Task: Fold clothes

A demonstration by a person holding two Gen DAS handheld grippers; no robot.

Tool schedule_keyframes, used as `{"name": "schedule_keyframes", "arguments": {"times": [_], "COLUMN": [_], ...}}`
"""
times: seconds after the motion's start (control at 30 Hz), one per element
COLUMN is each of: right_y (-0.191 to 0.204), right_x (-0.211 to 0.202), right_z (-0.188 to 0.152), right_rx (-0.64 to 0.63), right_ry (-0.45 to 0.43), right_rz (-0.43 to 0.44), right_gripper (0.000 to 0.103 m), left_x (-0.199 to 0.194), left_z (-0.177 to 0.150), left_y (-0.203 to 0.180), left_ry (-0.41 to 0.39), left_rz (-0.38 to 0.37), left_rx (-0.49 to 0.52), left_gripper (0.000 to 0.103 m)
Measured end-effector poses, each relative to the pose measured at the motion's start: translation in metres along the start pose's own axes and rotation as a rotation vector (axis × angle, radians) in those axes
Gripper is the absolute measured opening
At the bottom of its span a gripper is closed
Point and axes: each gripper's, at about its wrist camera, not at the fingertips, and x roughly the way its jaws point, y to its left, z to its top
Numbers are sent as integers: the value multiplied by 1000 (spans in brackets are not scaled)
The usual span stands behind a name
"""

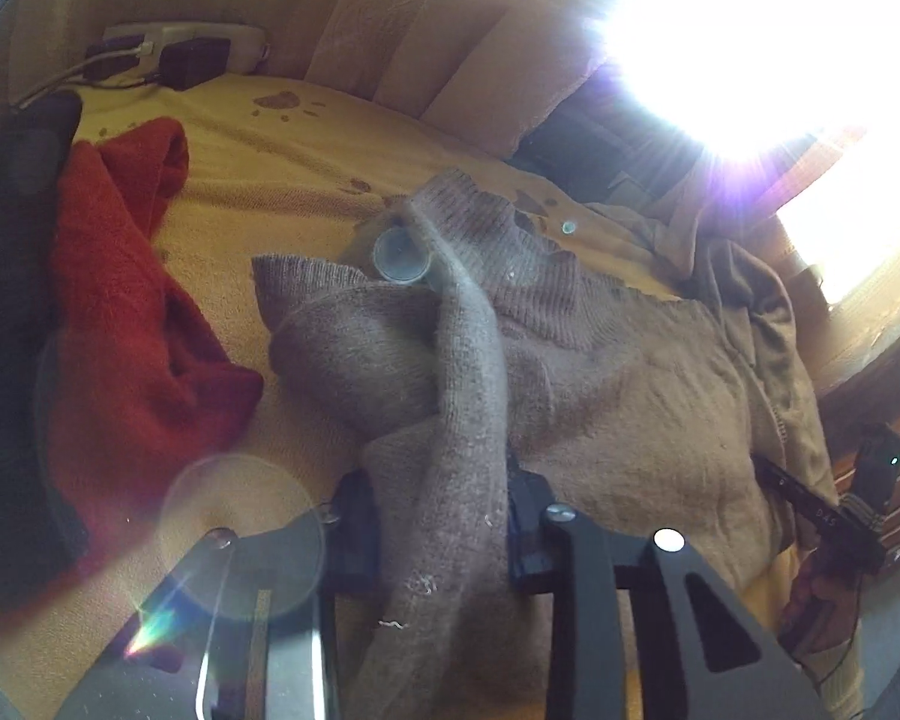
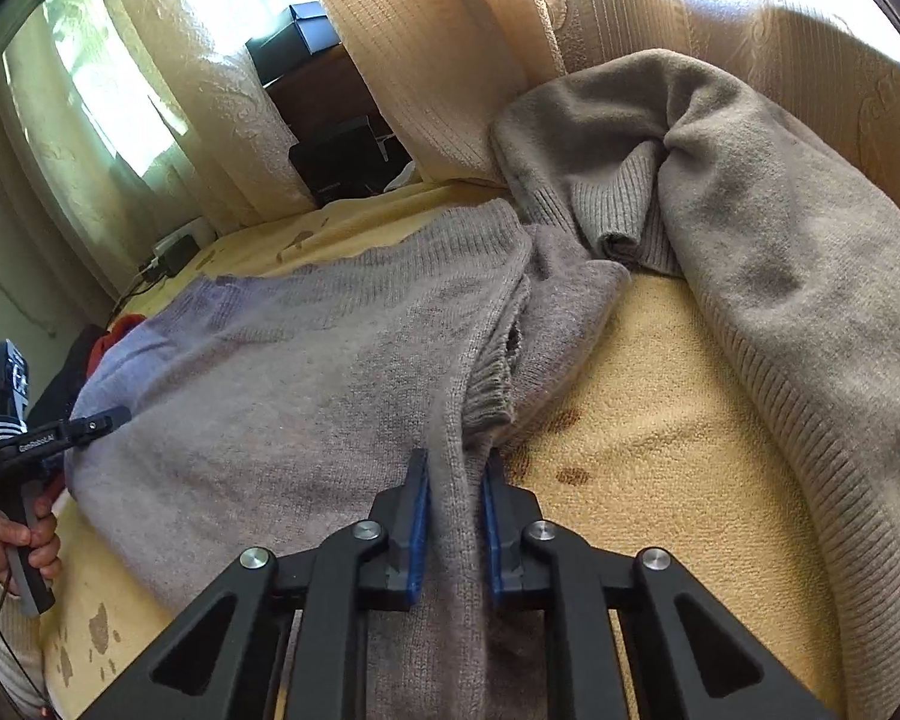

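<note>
A grey-brown knit sweater (image 1: pixel 600 384) lies spread on a yellow bedspread (image 1: pixel 282 180). My left gripper (image 1: pixel 438 480) is shut on a bunched fold of it, and the fabric runs up between the jaws toward the ribbed hem (image 1: pixel 498 240). In the right wrist view the same sweater (image 2: pixel 306 378) fills the middle. My right gripper (image 2: pixel 456 468) is shut on its edge just below the ribbed cuff (image 2: pixel 492 390), with knit pinched between the blue pads (image 2: pixel 417 534). The left gripper's body (image 2: pixel 24 444), held by a hand, shows at the left edge.
A red garment (image 1: pixel 126 324) and a dark one (image 1: pixel 12 276) lie at the left. A second grey sweater (image 2: pixel 750 228) is heaped at the right against the cushions. A power strip with chargers (image 1: pixel 174 54) sits at the far corner. Dark boxes (image 2: pixel 330 138) stand behind the curtain. Strong glare washes out the window.
</note>
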Motion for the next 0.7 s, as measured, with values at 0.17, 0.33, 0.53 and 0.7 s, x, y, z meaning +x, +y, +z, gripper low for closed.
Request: {"name": "schedule_keyframes", "arguments": {"times": [0.17, 0.33, 0.53, 0.7], "right_y": [4, 17, 6, -20], "right_x": [-32, -70, -62, -47], "right_z": [-1, -11, -25, -49], "right_rx": [28, 5, 5, 106], "right_ry": [-21, -25, 8, 75], "right_rz": [87, 115, 82, 114], "right_gripper": [14, 14, 16, 51], "left_x": [-20, -54, -51, -28], "left_z": [0, -4, -13, -30], "left_y": [-4, -24, -20, 10], "left_ry": [15, 15, 48, 111], "left_rz": [-70, -108, -86, -119], "left_rx": [-28, 37, 37, -61], "left_gripper": [23, 23, 24, 32]}}
